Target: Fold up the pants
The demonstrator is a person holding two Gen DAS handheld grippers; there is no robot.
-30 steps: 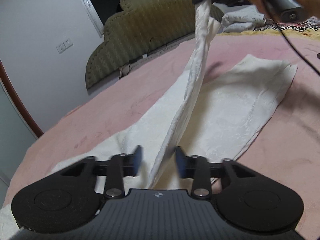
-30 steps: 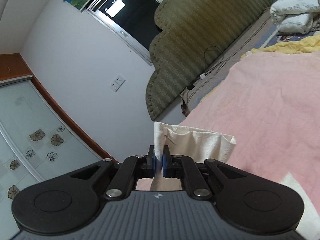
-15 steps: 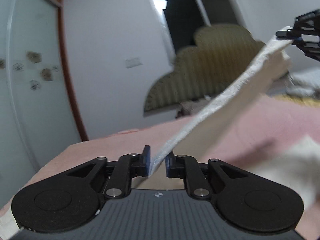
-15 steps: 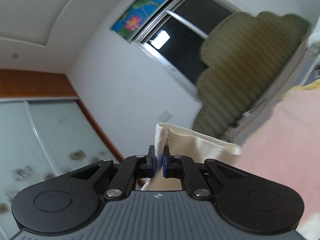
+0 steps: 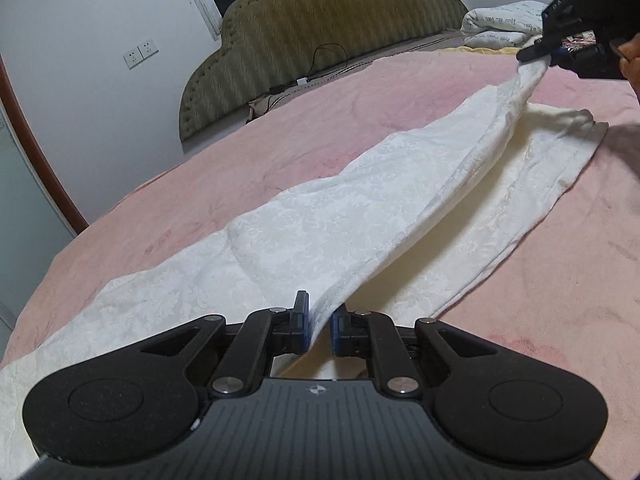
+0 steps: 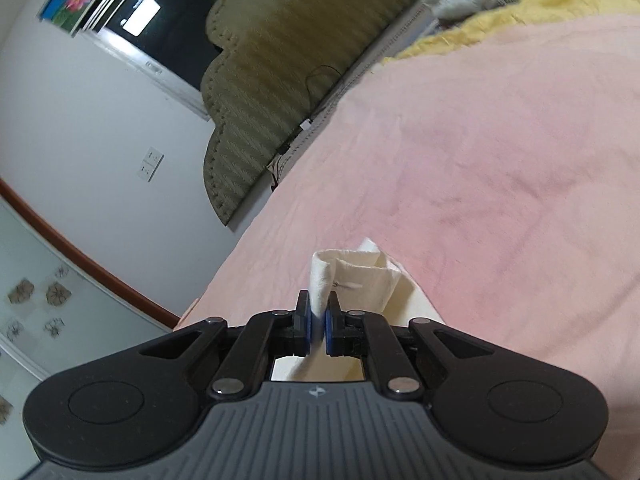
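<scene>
Here, the wide bed under its pink, faintly stained blanket (image 5: 400, 92) is your landmark. At its head stands the scalloped olive-green padded headboard (image 5: 320, 20), and a bundle of white printed bedding (image 5: 504, 26) sits at that end too. Along the middle of the blanket lie the long cream-white patterned fabric pants (image 5: 304, 232): one leg lies flat on the blanket, while the other is raised off it as a taut fold strung between your two claws.

Your left gripper (image 5: 319, 322), at the near end of the blanket, has its blue pads almost together, with only a narrow gap that the fold of cloth fills. It grips the pants there, low over the flat leg.

Your right gripper (image 6: 318, 326), further up the bed toward the headboard, has its pads fully together on the hem end of the raised leg. The open cuff stands up just past its tips, above the blanket. From the left wrist view, part of your hand (image 5: 630, 54) shows behind that claw.
</scene>
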